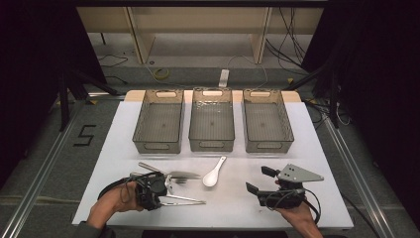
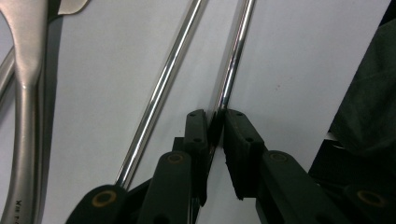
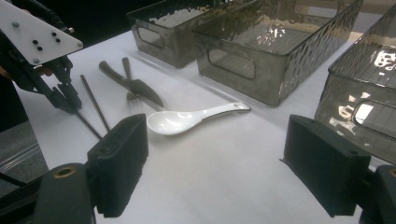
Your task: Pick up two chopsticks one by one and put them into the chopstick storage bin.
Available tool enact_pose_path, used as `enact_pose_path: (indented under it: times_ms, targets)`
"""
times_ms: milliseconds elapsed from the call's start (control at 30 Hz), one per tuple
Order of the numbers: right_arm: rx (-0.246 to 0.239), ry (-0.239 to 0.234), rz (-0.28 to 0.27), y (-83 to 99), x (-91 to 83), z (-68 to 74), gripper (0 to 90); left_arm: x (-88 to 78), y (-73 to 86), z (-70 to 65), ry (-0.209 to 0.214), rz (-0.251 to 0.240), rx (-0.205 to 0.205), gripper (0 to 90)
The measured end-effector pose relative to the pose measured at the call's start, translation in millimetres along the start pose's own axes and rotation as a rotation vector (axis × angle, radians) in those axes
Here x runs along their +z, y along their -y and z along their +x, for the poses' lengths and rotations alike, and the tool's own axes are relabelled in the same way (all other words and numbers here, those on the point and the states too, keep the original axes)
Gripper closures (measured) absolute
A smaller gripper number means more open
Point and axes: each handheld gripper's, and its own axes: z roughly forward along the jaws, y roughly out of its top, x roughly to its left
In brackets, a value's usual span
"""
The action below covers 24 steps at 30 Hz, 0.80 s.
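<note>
Left gripper (image 2: 215,126) sits at the near-left of the white table (image 1: 317,148), jaws pinched on one metal chopstick (image 2: 236,56). In the left gripper view the pads press both sides of the rod near its near end; rod runs straight ahead, away from the jaws, so its long axis is in line w/ the gripper. Second chopstick (image 2: 161,88) lies free just beside it, to the left in that view, diverging slightly, untouched. In the high view the pair (image 1: 185,200) points right across the table, toward the right gripper (image 1: 257,179).

Right gripper: jaws spread wide, nothing between; it rests at near-right, well apart from the chopsticks. Left hand (image 1: 116,201) is thus the nearer one, and it has the grip.

Other items: white spoon (image 1: 214,172) at centre, knife (image 3: 133,84) and fork (image 3: 128,79) just beyond the chopsticks. Three grey bins (image 1: 212,126) stand in a row at the far side, apparently empty.

Judgement: next move is a lift; grip is near the end, so the far tip may droop or swing.
</note>
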Motion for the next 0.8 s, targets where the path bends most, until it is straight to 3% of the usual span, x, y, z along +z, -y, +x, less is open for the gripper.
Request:
enact_pose_path:
  times_ms: [167,467,800]
  targets:
    - [0.0,-0.004,0.006,0.1,0.5,0.4,22.7,0.0,-0.1,-1.0,0.004,0.003,0.024,80.4]
    - [-0.005,-0.014,0.021,0.3,1.8,1.3,22.8,0.1,0.5,-1.3,0.017,-0.006,0.03,83.6]
    - [-0.011,-0.023,0.028,0.3,2.7,1.9,22.8,-2.3,1.5,-0.1,0.041,-0.025,0.014,84.7]
